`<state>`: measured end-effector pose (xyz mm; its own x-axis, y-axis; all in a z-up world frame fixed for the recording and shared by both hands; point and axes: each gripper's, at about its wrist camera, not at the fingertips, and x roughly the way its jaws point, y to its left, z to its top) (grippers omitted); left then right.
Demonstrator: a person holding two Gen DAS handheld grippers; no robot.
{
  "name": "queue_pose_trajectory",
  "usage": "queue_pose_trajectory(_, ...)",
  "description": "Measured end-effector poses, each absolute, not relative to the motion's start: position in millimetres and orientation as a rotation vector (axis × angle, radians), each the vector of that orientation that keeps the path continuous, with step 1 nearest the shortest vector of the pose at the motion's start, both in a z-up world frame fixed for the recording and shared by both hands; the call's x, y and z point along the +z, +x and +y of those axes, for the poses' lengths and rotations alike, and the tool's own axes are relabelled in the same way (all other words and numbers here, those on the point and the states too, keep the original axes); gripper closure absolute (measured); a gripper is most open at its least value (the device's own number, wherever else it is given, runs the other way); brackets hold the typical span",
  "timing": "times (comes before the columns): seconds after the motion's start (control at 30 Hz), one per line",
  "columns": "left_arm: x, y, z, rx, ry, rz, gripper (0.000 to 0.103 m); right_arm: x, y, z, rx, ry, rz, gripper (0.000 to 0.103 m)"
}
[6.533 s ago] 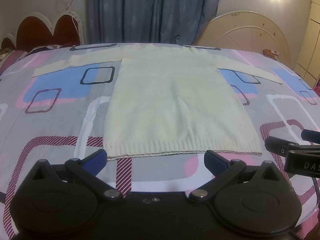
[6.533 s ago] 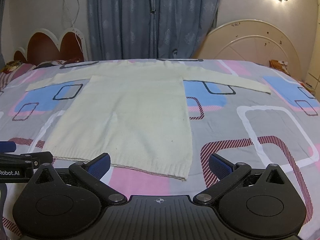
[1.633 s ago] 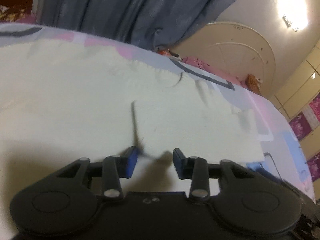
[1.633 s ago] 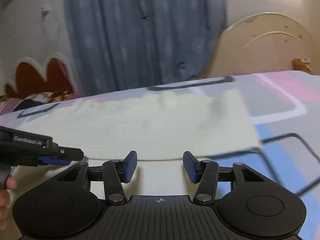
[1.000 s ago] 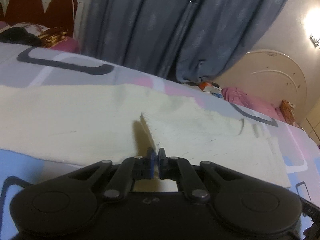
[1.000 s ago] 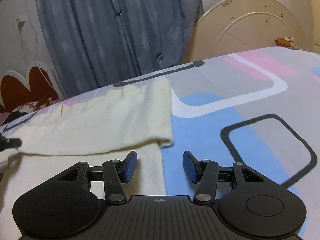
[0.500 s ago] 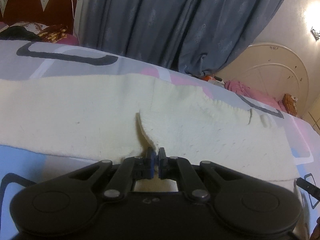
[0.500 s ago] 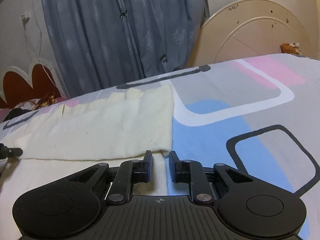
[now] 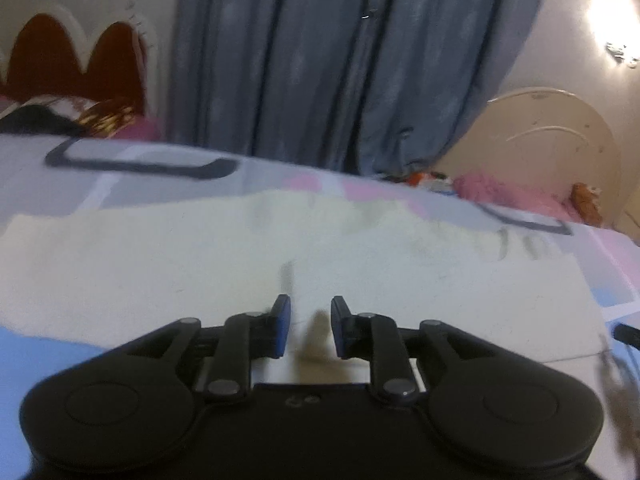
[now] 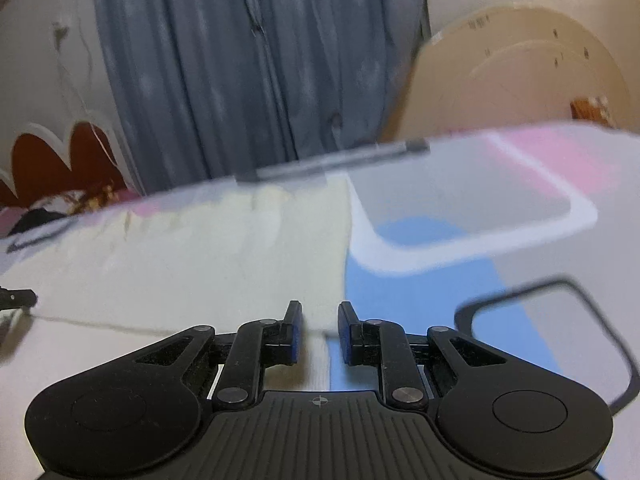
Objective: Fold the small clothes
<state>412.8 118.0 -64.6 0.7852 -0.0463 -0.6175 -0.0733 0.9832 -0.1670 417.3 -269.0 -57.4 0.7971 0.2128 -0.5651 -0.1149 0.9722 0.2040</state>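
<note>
A cream knit sweater (image 9: 200, 272) lies flat on the patterned bed sheet (image 9: 48, 344), with one sleeve (image 10: 208, 264) folded in across its body. My left gripper (image 9: 311, 326) hovers low over the sweater's middle. Its jaws are opening with nothing between them, and only a faint crease (image 9: 286, 276) shows just ahead. My right gripper (image 10: 319, 328) sits at the lower right corner of the folded sleeve. Its jaws stand a narrow gap apart. The sweater's edge lies in that gap and the pads do not press on it.
Bare sheet (image 10: 460, 248) stretches to the right of the sweater. A blue curtain (image 9: 320, 60) hangs behind the bed, with a scalloped headboard (image 9: 80, 60) on the left and a round cream board (image 10: 520, 80) on the right. A black finger of the left tool (image 10: 18, 300) pokes in at the edge.
The left jaws have parted and let go of the pinched ridge of sweater, which has dropped flat. The right jaws narrowed from wide to a small gap at the sleeve's corner.
</note>
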Motion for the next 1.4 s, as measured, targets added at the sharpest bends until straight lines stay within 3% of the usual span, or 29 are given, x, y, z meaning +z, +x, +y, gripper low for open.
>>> queue_pose_trajectory(0.13,-66,433,77,-0.077,-0.119,0.661,0.079,-56,449,-257,0.217,0.164,0.633,0.084)
queue_pose_trajectory(0.33,-85,468,44,-0.112,-0.054,0.699,0.063,-67,496,-208,0.396,0.072,0.676,0.084)
queue_pose_trajectory(0.43,-90,467,57,-0.094,-0.028,0.690,0.062,-73,511,-208,0.396,0.009,0.658,0.084)
queue_pose_trajectory(0.53,-92,461,78,-0.072,-0.054,0.682,0.062,-81,537,-259,0.191,0.129,0.674,0.084)
queue_pose_trajectory(0.6,-92,462,79,-0.071,-0.064,0.683,0.062,-84,548,-278,0.174,0.173,0.684,0.094)
queue_pose_trajectory(0.63,-91,463,75,-0.067,-0.047,0.684,0.062,-83,549,-277,0.184,0.154,0.683,0.094)
queue_pose_trajectory(0.7,-87,464,65,-0.052,-0.012,0.686,0.061,-81,544,-271,0.197,0.099,0.678,0.094)
queue_pose_trajectory(0.83,-81,445,50,-0.088,0.055,0.664,0.045,-73,506,-272,0.247,0.088,0.669,0.094)
queue_pose_trajectory(1.1,-90,411,66,-0.052,0.006,0.686,0.045,-80,427,-267,0.249,0.049,0.688,0.094)
queue_pose_trajectory(1.4,-81,398,74,-0.009,-0.003,0.650,0.043,-69,422,-247,0.205,0.099,0.713,0.094)
